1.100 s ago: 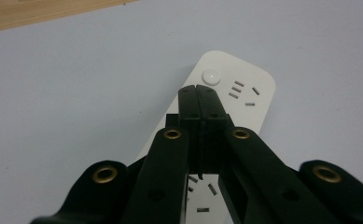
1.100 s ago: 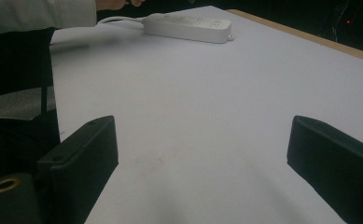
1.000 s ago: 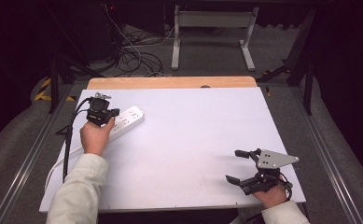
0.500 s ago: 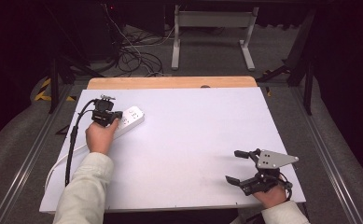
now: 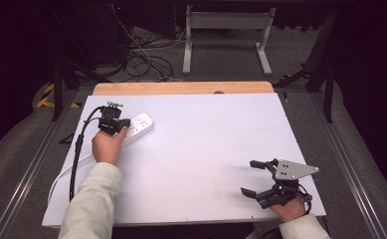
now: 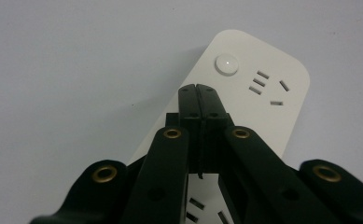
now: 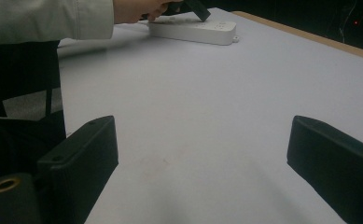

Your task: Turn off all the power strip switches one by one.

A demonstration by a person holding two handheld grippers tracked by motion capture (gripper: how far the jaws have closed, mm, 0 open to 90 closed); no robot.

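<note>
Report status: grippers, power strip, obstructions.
Left gripper shut, tips over power strip near its button. Right gripper open, empty. Nothing in the way.

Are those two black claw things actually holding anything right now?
No. The left gripper is shut, empty, above the white power strip; the right gripper is open over the table.

Bare white table (image 5: 206,149) between both hands, power strip (image 5: 139,127) and left claw (image 5: 112,124) blocking far-left corner

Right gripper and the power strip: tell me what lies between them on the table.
Nothing: in the high view, bare white table runs from the open right gripper to the power strip. The right gripper view shows the same.
</note>
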